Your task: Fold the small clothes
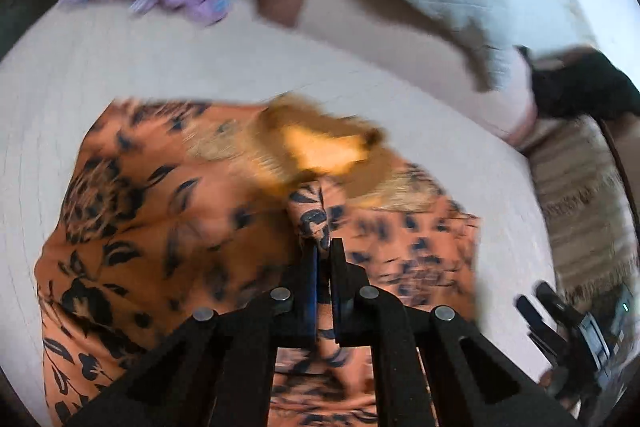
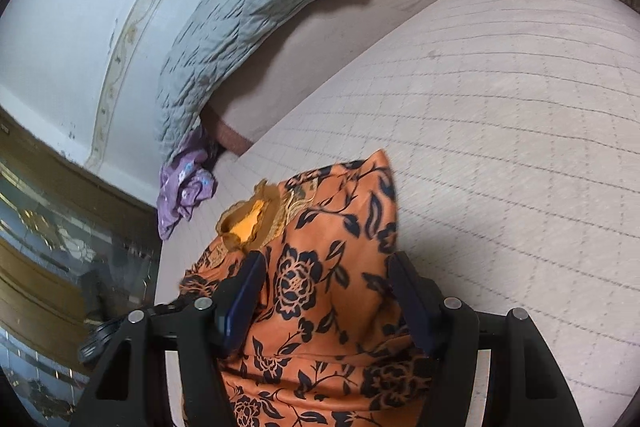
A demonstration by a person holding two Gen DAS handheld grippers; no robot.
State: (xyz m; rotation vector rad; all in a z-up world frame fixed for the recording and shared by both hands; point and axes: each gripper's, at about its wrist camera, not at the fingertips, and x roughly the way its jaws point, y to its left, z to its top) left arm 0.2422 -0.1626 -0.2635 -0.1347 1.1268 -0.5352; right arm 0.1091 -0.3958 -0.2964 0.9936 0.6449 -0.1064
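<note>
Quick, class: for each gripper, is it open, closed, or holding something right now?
Left gripper: closed, pinching a fold of the orange floral garment.
Right gripper: open, its jaws wide apart with the garment between them, not clamped.

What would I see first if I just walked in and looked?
The bright orange garment with black flowers, spread on the pale quilted bed cover. The left gripper pinches a fold of it, and the open right gripper straddles it. Behind lies a crumpled purple cloth under a grey quilted blanket.
</note>
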